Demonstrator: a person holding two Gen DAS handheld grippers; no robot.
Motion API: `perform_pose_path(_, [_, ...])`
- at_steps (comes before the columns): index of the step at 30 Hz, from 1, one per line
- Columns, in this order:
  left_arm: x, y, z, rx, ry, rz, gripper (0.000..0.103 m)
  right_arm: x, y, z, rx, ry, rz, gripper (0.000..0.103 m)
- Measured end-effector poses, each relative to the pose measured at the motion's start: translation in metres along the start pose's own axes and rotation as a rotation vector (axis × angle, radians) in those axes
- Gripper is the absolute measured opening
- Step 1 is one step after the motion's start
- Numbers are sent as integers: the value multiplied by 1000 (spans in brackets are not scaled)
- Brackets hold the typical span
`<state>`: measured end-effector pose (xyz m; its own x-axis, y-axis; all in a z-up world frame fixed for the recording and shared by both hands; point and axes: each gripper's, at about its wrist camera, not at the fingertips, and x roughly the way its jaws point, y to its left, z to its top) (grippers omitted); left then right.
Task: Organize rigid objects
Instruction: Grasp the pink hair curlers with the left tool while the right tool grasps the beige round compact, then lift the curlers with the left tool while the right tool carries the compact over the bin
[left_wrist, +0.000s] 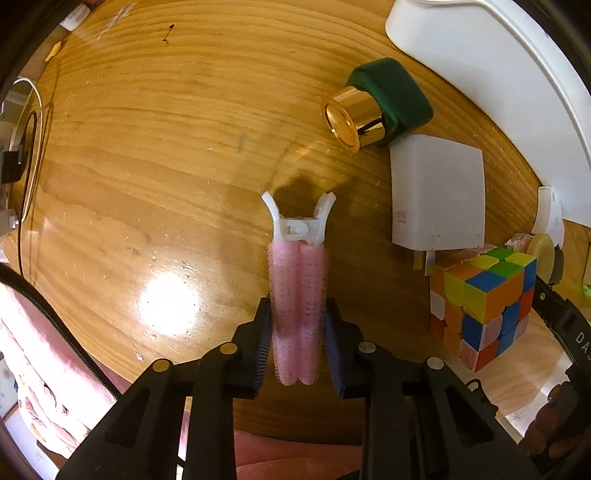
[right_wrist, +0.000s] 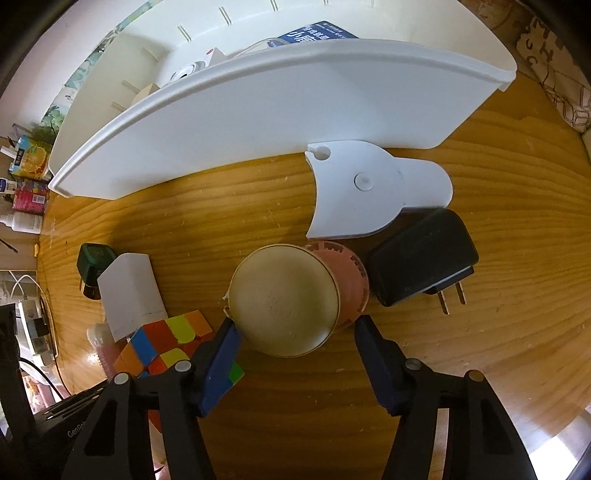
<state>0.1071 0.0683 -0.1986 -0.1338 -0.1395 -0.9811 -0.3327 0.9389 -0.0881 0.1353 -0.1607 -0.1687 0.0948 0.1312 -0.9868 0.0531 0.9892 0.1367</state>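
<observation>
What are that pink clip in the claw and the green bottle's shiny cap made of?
Pink clip: fuzzy, bristly pink sleeves like hook-tape fabric, on a glossy white hinge that looks plastic. Cap: mirror-bright gold that reflects the table; metal or metallised plastic, cannot tell which. The green bottle looks matte, possibly frosted glass or plastic.

Two chargers, one cube, one bottle, one clip.

Your 2 wrist cameras both look steeply down, close over the wooden surface. Your left view looks along its jaws, with the white bin at 1 o'clock. Your right view faces that bin at 12 o'clock. Both views share the puzzle cube, the white charger and the green bottle.
</observation>
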Motion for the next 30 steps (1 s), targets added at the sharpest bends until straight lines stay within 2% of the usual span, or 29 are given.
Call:
perform_pose_path(5, [0, 7, -6, -4, 3, -1, 29, -1, -14, -2, 9, -1, 11, 53])
perform_pose_path(6, [-1, 8, -8, -3, 2, -1, 28, -3, -17, -5, 11, 0, 13, 49])
perform_pose_path(7, [-2, 8, -8, -3, -2, -1, 29, -3, -19, -6, 14, 1, 15, 39])
perform_pose_path(9, [-2, 9, -12, -5, -9, -2, 28, -3, -25, -9, 26, 8, 16, 31])
perform_pose_path(10, [-2, 10, -14, -7, -13, -2, 28, -2, -27, -10, 31, 10, 25, 31])
perform_pose_path(17, [-4, 11, -26, -21, -39, 0, 28, -14, -25, -12, 15, -21, 31, 31])
perform_pose_path(21, [2, 10, -32, -24, -52, -6, 28, -18, -20, -13, -2, -37, 46, 45])
perform_pose_path(30, [-3, 26, -44, -43, -65, -4, 28, -16, -9, -11, 22, -78, 25, 61])
